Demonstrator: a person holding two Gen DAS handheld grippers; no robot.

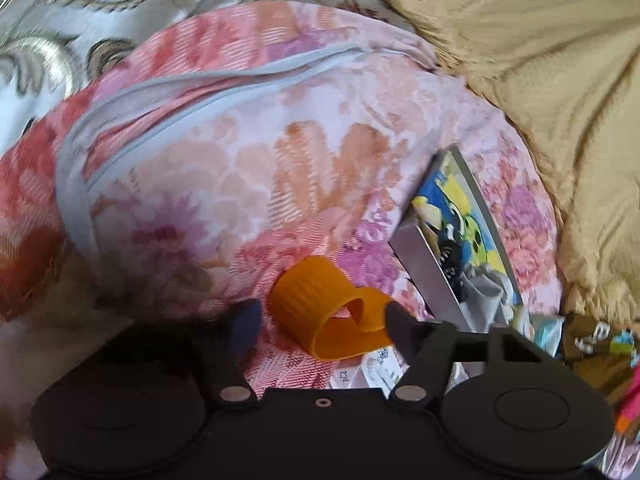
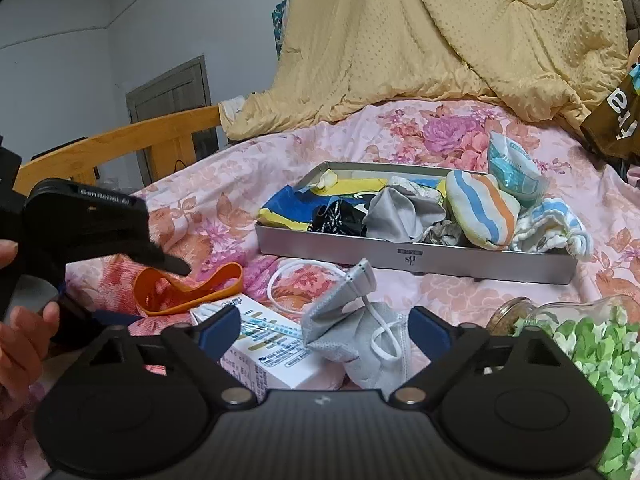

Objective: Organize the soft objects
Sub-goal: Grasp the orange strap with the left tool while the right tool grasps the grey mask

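The left hand-held gripper (image 1: 322, 320) stood partly open over the orange band (image 1: 328, 312); the band's loop lay between its fingers, the right finger touching or just beside one end, the left finger (image 1: 246, 320) apart from it, so nothing was gripped. In the right wrist view the same gripper (image 2: 176, 268) reached in from the left, its tip on the band (image 2: 188, 288), with a person's hand (image 2: 20, 344) behind it.

The right hand-held gripper (image 2: 324, 332) stood wide open and empty, its fingers either side of a grey mask (image 2: 352, 344) with white ear loops, not touching it. The mask lay partly on a white box (image 2: 272, 356), which lay just beside the band.

All of this rested on a pink flowered bedspread (image 2: 420, 292). Beyond the mask sat a grey tray (image 2: 420, 258) filled with soft things: a striped sock ball (image 2: 480, 212), a grey cloth (image 2: 400, 212), a black piece (image 2: 340, 216) and a blue-and-yellow cloth (image 2: 292, 204). A teal-and-white packet (image 2: 512, 168) leaned at the tray's far right corner. A glass jar (image 2: 560, 312) lay on its side near the right finger, by green-and-white fabric (image 2: 592, 344). A yellow blanket (image 2: 440, 40) hung behind the bed.
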